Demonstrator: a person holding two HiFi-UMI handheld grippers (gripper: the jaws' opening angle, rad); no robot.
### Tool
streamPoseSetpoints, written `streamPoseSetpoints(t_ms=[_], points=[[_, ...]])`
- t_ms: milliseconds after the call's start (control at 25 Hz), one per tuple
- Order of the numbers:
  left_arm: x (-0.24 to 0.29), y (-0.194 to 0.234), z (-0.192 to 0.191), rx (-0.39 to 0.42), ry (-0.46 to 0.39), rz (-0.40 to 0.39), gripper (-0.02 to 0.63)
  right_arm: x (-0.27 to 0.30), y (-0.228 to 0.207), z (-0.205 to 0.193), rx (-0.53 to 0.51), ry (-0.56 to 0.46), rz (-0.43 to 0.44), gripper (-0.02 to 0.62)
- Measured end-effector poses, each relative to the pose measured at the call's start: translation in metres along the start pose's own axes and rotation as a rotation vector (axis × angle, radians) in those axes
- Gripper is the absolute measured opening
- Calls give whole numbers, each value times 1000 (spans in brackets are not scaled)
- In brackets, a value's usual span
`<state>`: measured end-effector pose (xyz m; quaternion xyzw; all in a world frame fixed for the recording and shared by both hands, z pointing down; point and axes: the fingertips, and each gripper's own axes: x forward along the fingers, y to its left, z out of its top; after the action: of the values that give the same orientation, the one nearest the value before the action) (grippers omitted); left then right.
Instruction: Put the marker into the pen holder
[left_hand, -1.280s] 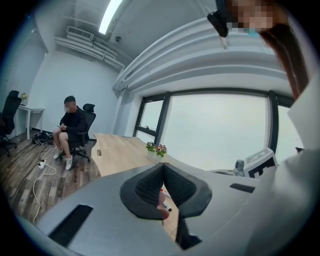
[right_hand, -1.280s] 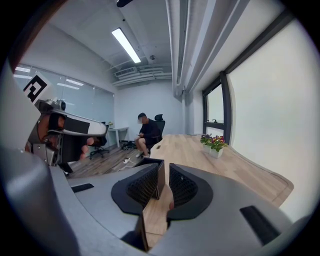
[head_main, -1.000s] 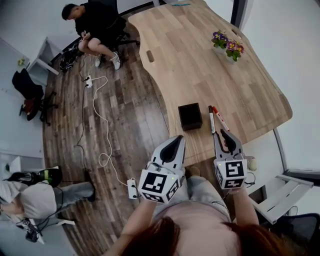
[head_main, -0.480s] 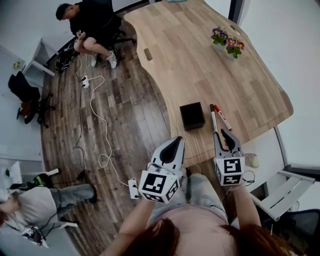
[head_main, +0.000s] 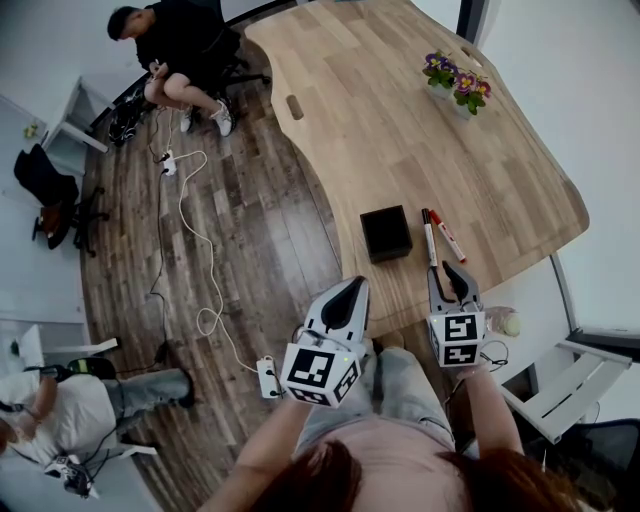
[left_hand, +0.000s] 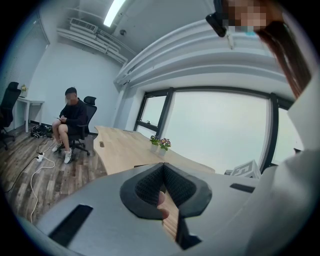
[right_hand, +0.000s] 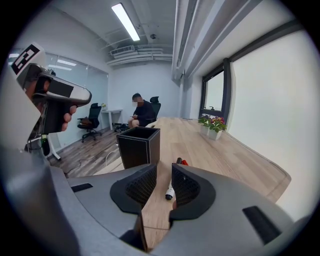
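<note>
— Pale wood desk (head_main: 400, 130) fills most of our view, curving out over the plank floor (head_main: 240, 230). Where is the marker?

— We see two, lying flat near the desk's front edge. A white marker (head_main: 430, 240) with a dark cap has a red marker (head_main: 448, 238) close on its right, and the pair fans apart toward us. We cannot tell whether their far ends touch. The black pen holder (head_main: 384, 232) stands just to their left, apart from both.

— Anything in it?

— From above we see only a dark inside, and nothing rises past the rim. We judge it empty.

— And our tools?

— Our right tool (head_main: 447, 267) hovers at the desk edge, just short of the white marker's near end. Its jaws are a little apart with nothing between them. Its own view frames that marker in the gap, so we read it as lined up for the grasp. Our left tool (head_main: 355, 282) hangs by the desk's near corner, short of the pen holder, with its jaws pressed together at the tips on nothing. We think it waits there to leave the way clear.

— Further out?

— A flower pot (head_main: 456, 88) sits across the desk, and a seated person (head_main: 185, 55) is beyond its far end.
</note>
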<state>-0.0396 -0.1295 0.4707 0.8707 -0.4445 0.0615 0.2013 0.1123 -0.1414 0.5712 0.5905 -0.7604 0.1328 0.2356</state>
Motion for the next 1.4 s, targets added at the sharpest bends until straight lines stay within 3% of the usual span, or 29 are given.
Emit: streamPoseSetpoints(t_ms=[880,1400], points=[[21,16,-21,-36,32,39,0,48,-9,-61,40,202,18,89],[27,21,-29,-60,49,49,0,62,-10,-77,89,351,35,85]])
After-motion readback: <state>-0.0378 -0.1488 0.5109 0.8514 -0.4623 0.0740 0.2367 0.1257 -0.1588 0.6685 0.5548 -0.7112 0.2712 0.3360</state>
